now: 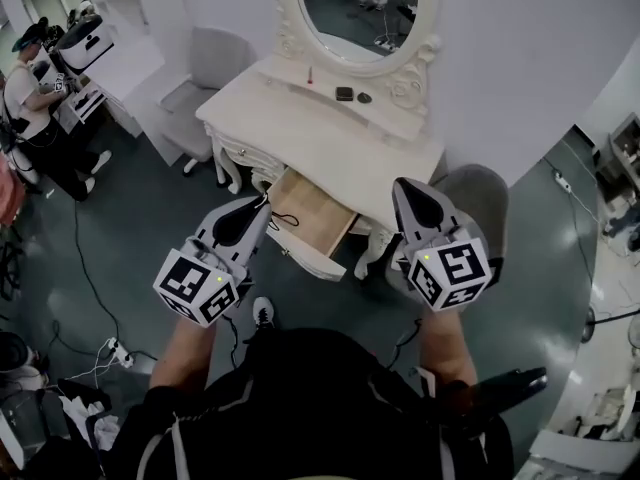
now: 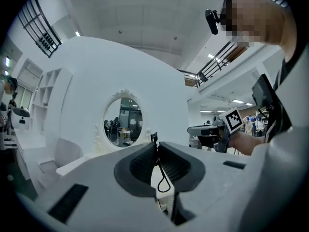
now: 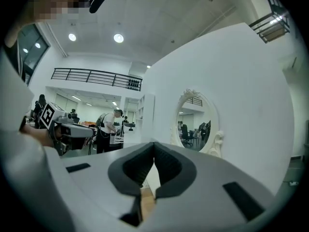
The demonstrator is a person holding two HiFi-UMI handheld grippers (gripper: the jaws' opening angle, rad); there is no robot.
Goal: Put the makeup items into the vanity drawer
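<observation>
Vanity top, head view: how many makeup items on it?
3, at the back below the mirror: thin red stick, dark square compact, dark oval piece beside it. Left gripper holds a thin black looped item, off the top. Tiny ones may go unseen.

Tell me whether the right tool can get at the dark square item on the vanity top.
Probably yes. The right tool is shut and empty, and only bare vanity top lies between it and the dark square item. It must open first.
</observation>
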